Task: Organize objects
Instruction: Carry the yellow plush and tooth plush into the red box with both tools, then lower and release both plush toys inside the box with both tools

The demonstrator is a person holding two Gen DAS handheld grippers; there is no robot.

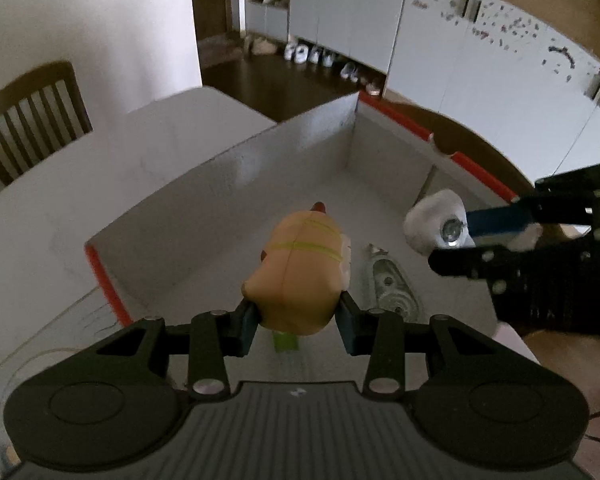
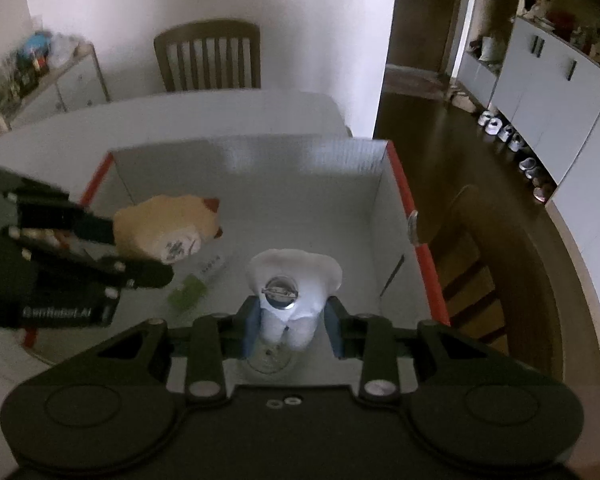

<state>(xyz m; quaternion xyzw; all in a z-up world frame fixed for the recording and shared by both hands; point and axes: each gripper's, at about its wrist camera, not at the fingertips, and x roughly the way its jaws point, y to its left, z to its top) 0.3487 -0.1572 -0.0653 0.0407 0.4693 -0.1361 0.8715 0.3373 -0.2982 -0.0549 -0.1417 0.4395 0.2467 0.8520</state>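
Note:
My left gripper [image 1: 296,322] is shut on a tan plush toy [image 1: 300,268] with yellow lines and holds it over the open white cardboard box [image 1: 260,148] with red edges. The toy also shows in the right wrist view [image 2: 168,228]. My right gripper [image 2: 292,330] is shut on a white plush toy with a metal pin badge [image 2: 296,280], also held over the box [image 2: 260,152]. In the left wrist view the right gripper [image 1: 460,236] comes in from the right with the white toy [image 1: 432,220].
Inside the box lie a green-capped tube [image 2: 192,286] and a clear packet with a metal part [image 1: 392,292]. The box stands on a white table [image 1: 100,168]. Wooden chairs [image 2: 208,56] stand beyond and to the right [image 2: 484,264]. White cabinets [image 1: 480,60] line the far wall.

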